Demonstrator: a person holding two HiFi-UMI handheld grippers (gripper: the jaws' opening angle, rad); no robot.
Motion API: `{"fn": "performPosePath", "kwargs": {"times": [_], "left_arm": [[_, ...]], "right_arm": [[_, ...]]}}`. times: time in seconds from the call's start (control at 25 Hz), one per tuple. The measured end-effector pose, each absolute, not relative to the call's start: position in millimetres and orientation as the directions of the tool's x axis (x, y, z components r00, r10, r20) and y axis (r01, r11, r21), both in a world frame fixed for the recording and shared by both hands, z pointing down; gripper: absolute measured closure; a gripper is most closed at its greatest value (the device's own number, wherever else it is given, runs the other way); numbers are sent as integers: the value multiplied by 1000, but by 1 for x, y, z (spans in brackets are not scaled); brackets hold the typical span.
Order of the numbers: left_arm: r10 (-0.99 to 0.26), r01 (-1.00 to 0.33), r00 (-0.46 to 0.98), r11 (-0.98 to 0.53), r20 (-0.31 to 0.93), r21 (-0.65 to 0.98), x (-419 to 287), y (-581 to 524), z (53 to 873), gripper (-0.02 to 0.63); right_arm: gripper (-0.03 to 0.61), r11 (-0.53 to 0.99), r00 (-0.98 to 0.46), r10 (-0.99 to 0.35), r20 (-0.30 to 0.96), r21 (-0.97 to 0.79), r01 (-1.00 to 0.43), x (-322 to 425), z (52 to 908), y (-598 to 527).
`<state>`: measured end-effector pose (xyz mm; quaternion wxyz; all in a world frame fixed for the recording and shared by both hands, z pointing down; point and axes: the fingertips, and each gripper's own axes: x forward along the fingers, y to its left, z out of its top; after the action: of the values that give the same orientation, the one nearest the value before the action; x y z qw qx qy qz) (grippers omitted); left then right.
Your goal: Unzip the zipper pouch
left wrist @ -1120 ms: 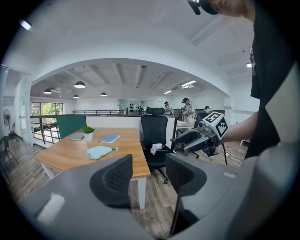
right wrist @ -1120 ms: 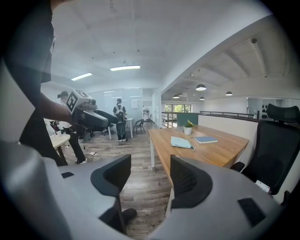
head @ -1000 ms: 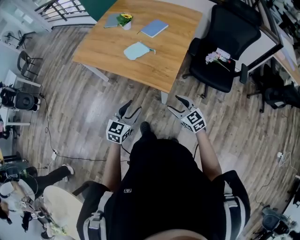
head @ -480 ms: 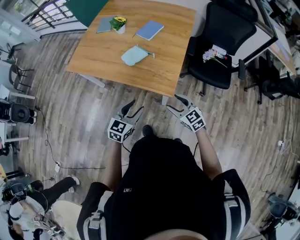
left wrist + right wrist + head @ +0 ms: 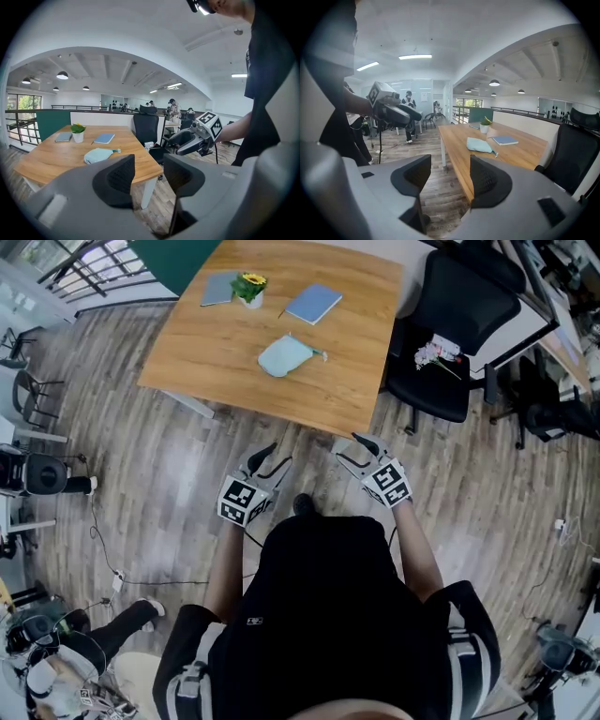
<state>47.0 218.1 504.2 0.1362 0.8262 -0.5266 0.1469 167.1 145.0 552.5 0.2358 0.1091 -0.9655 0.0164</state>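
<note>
Wood-plank floor (image 5: 141, 465) surrounds a light wooden desk (image 5: 319, 390) in an open office area. Zipper pouch (image 5: 286, 355), pale blue-green, lies flat near the middle of the desk, its pull tab pointing toward the black office chair (image 5: 450, 324). It is untouched and well apart from both claws.

Left claw (image 5: 270, 457) is held above the floor, short of the desk's near edge. Its jaws stand apart, have just been closing a little, and nothing is between them.

Right claw (image 5: 352, 448) is held alongside, also short of the desk edge. Its jaws are apart and hold nothing.

Also on the desk, beyond the pouch: a potted plant (image 5: 250, 285) with a yellow flower, a grey notebook (image 5: 218, 289) just beside it, and a blue notebook (image 5: 313, 302). A small bunch of flowers (image 5: 436, 354) lies on the chair seat.
</note>
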Motion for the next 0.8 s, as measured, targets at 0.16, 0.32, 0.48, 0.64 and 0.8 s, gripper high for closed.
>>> {"fn": "performPosePath", "kwargs": {"times": [0.16, 0.32, 0.48, 0.64, 0.8], "left_arm": [[-812, -906, 414, -414, 411, 95, 25, 225, 510, 425], [-814, -907, 414, -408, 407, 107, 11, 223, 518, 426], [-815, -911, 406, -394, 414, 117, 2, 212, 524, 428], [-822, -921, 382, -377, 422, 99, -10, 197, 523, 428], [-833, -935, 349, -340, 430, 100, -24, 179, 523, 430]], "right_arm": [[319, 978, -862, -196, 467, 25, -209, 142, 553, 151], [321, 981, -853, -176, 490, 17, -193, 125, 560, 155], [322, 982, -849, -164, 502, 5, -188, 118, 571, 143], [324, 985, -855, -151, 495, 4, -172, 104, 571, 121], [325, 990, -863, -127, 489, 5, -143, 89, 568, 96]]}}
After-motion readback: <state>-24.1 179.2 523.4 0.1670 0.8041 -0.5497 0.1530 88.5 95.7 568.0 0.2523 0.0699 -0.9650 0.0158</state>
